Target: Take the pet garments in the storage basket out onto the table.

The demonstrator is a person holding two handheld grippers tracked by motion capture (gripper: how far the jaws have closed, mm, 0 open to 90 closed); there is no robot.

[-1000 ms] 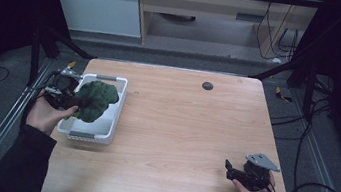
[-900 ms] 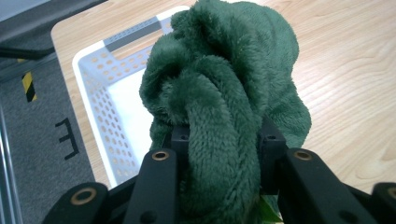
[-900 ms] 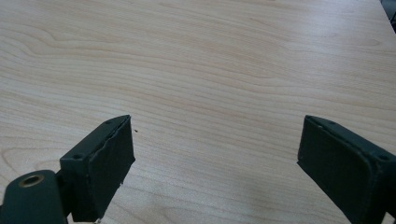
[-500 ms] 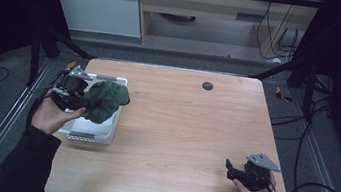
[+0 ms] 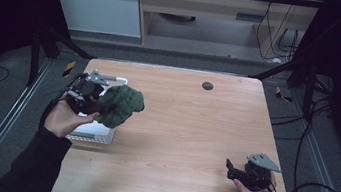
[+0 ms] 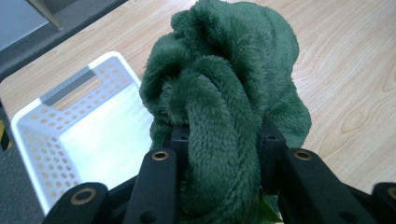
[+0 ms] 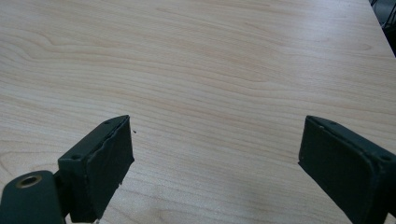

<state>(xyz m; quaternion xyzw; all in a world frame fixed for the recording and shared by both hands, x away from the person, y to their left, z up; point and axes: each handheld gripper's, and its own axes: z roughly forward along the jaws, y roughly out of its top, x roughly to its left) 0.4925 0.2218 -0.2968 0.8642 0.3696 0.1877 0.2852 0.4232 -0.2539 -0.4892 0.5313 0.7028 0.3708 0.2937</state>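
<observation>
**Soft green plush held over the basket's edge**

Above the near right rim of the white basket (image 5: 102, 136), the left gripper (image 5: 99, 105) has its fingers (image 6: 156, 186) clamped on a bunched fold of the green plush cloth (image 5: 121, 104). Seen from the left gripper view, the cloth (image 6: 224, 93) swells out well past both fingers, with a thick roll squeezed between them and the rest hanging free over the basket (image 6: 60, 121) and the desk (image 6: 345, 74).

It looks light, limp and thick-piled, so it will sag and swing, not hold a shape. The pile seems grippy, not slick, and nothing about it is fragile. A pinch on a doubled fold, as here, should hold better than 1 thin edge, which could slide out. To spread it flat, I would judge that a 2nd hold on a loose corner is needed, since 1 grip only carries a lump.

The right gripper (image 5: 230, 168) rests low at the desk's (image 5: 192, 144) near right corner, well apart from the cloth, its fingers (image 7: 100, 158) spread wide with nothing between them but bare wood
</observation>
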